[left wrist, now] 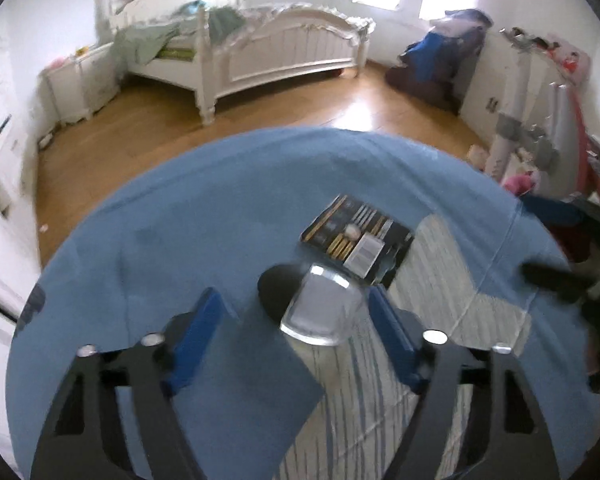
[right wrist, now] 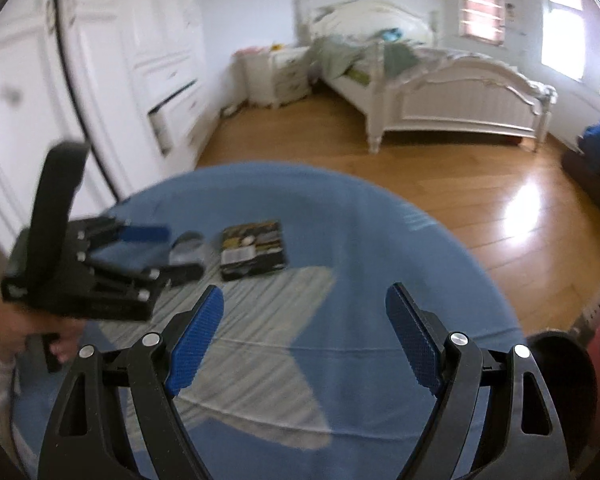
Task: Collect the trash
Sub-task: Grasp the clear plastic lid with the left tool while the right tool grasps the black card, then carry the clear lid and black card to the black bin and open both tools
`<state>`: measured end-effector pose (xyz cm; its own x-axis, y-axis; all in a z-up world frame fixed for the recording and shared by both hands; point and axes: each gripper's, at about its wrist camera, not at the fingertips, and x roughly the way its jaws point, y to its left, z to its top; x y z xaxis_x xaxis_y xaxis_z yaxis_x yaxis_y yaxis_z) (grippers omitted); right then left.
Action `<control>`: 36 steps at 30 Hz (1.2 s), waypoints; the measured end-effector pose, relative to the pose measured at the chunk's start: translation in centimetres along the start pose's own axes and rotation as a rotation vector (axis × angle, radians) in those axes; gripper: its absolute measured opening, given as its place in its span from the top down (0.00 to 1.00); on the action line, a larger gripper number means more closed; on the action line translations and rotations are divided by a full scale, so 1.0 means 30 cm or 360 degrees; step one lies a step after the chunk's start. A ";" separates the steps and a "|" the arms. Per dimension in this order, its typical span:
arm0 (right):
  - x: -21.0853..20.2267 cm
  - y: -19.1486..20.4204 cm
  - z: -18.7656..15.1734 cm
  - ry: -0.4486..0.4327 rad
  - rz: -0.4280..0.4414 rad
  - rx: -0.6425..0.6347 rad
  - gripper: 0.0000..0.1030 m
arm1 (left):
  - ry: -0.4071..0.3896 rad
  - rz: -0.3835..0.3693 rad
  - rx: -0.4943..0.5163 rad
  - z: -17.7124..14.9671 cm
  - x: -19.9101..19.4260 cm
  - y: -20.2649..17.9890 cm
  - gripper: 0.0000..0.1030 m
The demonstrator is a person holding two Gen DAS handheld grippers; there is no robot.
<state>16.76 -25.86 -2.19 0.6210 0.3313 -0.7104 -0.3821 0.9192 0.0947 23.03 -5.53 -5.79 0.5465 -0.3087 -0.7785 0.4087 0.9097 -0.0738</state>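
Observation:
A clear plastic cup (left wrist: 320,308) lies on its side on the blue-covered table (left wrist: 160,248), next to a black round lid (left wrist: 278,290). My left gripper (left wrist: 296,314) is open with its blue fingers on either side of the cup, not touching it. A black printed package (left wrist: 358,238) lies just beyond. In the right wrist view my right gripper (right wrist: 304,326) is open and empty above the striped cloth (right wrist: 260,340). The left gripper (right wrist: 156,254), the cup (right wrist: 188,254) and the package (right wrist: 254,248) show at the left.
A white bed (left wrist: 260,44) stands on the wooden floor (left wrist: 140,136) beyond the table. A white wardrobe (right wrist: 100,80) with an open drawer is on the left. Cluttered shelves and rolled items (left wrist: 540,120) are on the right. A black round object (right wrist: 560,392) sits at the lower right.

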 end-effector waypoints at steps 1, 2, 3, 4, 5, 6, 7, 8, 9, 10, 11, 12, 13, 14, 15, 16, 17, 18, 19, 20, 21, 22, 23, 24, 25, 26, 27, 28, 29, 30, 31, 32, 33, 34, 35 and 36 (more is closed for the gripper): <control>0.027 0.019 0.004 0.0030 0.0004 -0.0029 0.20 | 0.0000 0.0022 0.0028 0.000 0.002 -0.001 0.47; 0.049 0.024 0.002 0.0056 0.0010 -0.0045 0.20 | 0.0004 0.0042 0.0054 0.003 0.003 0.002 0.47; 0.070 0.034 0.003 0.0078 0.0016 -0.0055 0.20 | 0.0002 0.0030 0.0049 -0.001 0.000 0.006 0.47; 0.098 0.045 0.011 0.0101 0.0022 -0.0064 0.20 | -0.0004 0.0026 0.0020 0.000 -0.004 0.022 0.47; 0.119 0.053 0.018 0.0116 0.0022 -0.0077 0.20 | -0.0013 0.0032 -0.0010 -0.002 -0.008 0.035 0.47; 0.139 0.061 0.025 0.0128 0.0020 -0.0091 0.20 | -0.0044 0.0014 -0.0057 -0.004 -0.025 0.057 0.47; 0.163 0.076 0.039 0.0141 0.0020 -0.0113 0.20 | -0.0077 -0.0009 -0.0083 -0.010 -0.039 0.069 0.47; 0.178 0.084 0.049 0.0145 0.0023 -0.0130 0.20 | -0.0111 -0.0005 -0.0103 -0.016 -0.058 0.080 0.47; 0.195 0.097 0.059 0.0151 0.0028 -0.0151 0.20 | -0.0123 0.0018 -0.0105 -0.021 -0.065 0.078 0.47; 0.220 0.111 0.076 0.0162 0.0034 -0.0179 0.20 | -0.0131 0.0031 -0.0114 -0.030 -0.076 0.084 0.47; 0.234 0.123 0.083 0.0170 0.0033 -0.0192 0.20 | -0.0132 0.0021 -0.0132 -0.040 -0.082 0.086 0.47; 0.257 0.133 0.094 0.0183 0.0038 -0.0209 0.20 | -0.0128 0.0006 -0.0152 -0.049 -0.084 0.097 0.47; 0.284 0.140 0.106 0.0204 0.0037 -0.0224 0.20 | -0.0123 -0.0007 -0.0170 -0.060 -0.093 0.105 0.47; 0.300 0.140 0.115 0.0201 0.0050 -0.0213 0.20 | -0.0123 -0.0012 -0.0179 -0.069 -0.099 0.117 0.47; 0.315 0.136 0.121 0.0210 0.0074 -0.0182 0.19 | -0.0124 -0.0012 -0.0191 -0.079 -0.109 0.124 0.47; 0.321 0.134 0.131 0.0207 0.0074 -0.0160 0.22 | -0.0122 -0.0014 -0.0201 -0.079 -0.106 0.131 0.47; 0.321 0.138 0.137 0.0204 0.0065 -0.0165 0.26 | -0.0121 -0.0022 -0.0216 -0.085 -0.111 0.138 0.47; 0.318 0.139 0.144 0.0195 0.0071 -0.0160 0.41 | -0.0123 -0.0029 -0.0228 -0.088 -0.113 0.140 0.47; 0.317 0.140 0.150 0.0203 0.0074 -0.0153 0.41 | -0.0125 -0.0033 -0.0244 -0.091 -0.114 0.144 0.47; 0.314 0.142 0.150 0.0201 0.0077 -0.0147 0.41 | -0.0129 -0.0035 -0.0255 -0.092 -0.116 0.148 0.47; 0.309 0.141 0.145 0.0197 0.0087 -0.0138 0.41 | -0.0134 -0.0036 -0.0259 -0.092 -0.119 0.148 0.47; 0.300 0.138 0.142 0.0189 0.0105 -0.0115 0.41 | -0.0138 -0.0040 -0.0261 -0.086 -0.115 0.140 0.47; 0.281 0.130 0.138 0.0162 0.0126 -0.0079 0.41 | -0.0147 -0.0046 -0.0261 -0.086 -0.121 0.135 0.47; 0.255 0.120 0.130 0.0122 0.0141 -0.0044 0.41 | -0.0161 -0.0049 -0.0260 -0.086 -0.127 0.127 0.47; 0.217 0.099 0.121 0.0067 0.0154 -0.0001 0.41 | -0.0173 -0.0055 -0.0258 -0.083 -0.132 0.129 0.47; 0.172 0.082 0.121 0.0001 0.0166 0.0048 0.41 | -0.0188 -0.0064 -0.0257 -0.080 -0.142 0.117 0.47; 0.131 0.063 0.118 -0.0051 0.0174 0.0087 0.41 | -0.0211 -0.0073 -0.0258 -0.075 -0.154 0.101 0.47; 0.064 0.030 0.118 -0.0150 0.0179 0.0161 0.41 | -0.0230 -0.0083 -0.0256 -0.072 -0.163 0.081 0.47; 0.023 0.000 0.114 -0.0199 0.0176 0.0199 0.41 | -0.0250 -0.0097 -0.0250 -0.065 -0.172 0.062 0.47; -0.027 -0.029 0.109 -0.0262 0.0161 0.0243 0.41 | -0.0277 -0.0114 -0.0238 -0.053 -0.185 0.038 0.47; -0.085 -0.068 0.103 -0.0337 0.0123 0.0290 0.41 | -0.0302 -0.0132 -0.0220 -0.039 -0.196 0.010 0.47; -0.124 -0.103 0.104 -0.0392 0.0077 0.0323 0.41 | -0.0322 -0.0151 -0.0202 -0.023 -0.204 -0.015 0.47; -0.171 -0.134 0.093 -0.0443 0.0026 0.0347 0.41 | -0.0340 -0.0168 -0.0184 -0.009 -0.213 -0.044 0.47; -0.227 -0.172 0.078 -0.0499 -0.0039 0.0374 0.41 | -0.0363 -0.0191 -0.0164 0.011 -0.222 -0.080 0.47; -0.282 -0.210 0.060 -0.0548 -0.0107 0.0395 0.41 | -0.0383 -0.0226 -0.0141 0.033 -0.228 -0.124 0.47; -0.330 -0.245 0.042 -0.0583 -0.0175 0.0410 0.41 | -0.0393 -0.0258 -0.0118 0.052 -0.231 -0.160 0.47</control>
<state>14.28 -35.63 5.04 0.8669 0.2396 -0.4370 -0.1467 0.9607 0.2357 18.42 -8.19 0.92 0.6432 -0.5018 -0.5784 0.4559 0.8578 -0.2372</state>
